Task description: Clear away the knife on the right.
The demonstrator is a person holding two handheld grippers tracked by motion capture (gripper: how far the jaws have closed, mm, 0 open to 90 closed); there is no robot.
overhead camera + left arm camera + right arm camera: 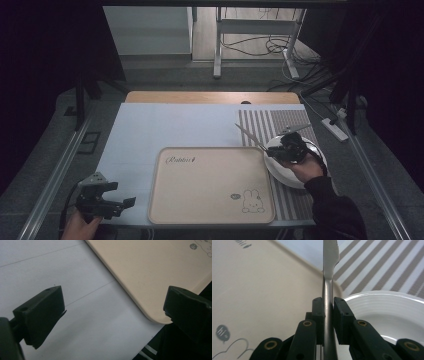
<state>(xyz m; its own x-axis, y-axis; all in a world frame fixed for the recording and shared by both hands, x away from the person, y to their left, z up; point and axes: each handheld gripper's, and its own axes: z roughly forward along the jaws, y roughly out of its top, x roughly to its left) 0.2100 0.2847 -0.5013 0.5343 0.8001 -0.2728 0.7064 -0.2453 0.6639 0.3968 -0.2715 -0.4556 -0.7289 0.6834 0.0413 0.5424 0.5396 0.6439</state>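
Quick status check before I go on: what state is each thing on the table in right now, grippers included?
Right gripper: shut on the knife, above the plate's left edge.
Knife: clamped by its handle, blade pointing away, off the table.
Plate: white, empty, on the striped mat.
Tray: flat on the table, nothing on it.
Left gripper: open, holding nothing, beside the tray's near corner.

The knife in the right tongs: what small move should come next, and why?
Probably carry the knife left and lower it over the tray. The right tongs are shut on its handle above the white plate, its blade reaches toward the bare tray, and the left tongs wait open and idle.
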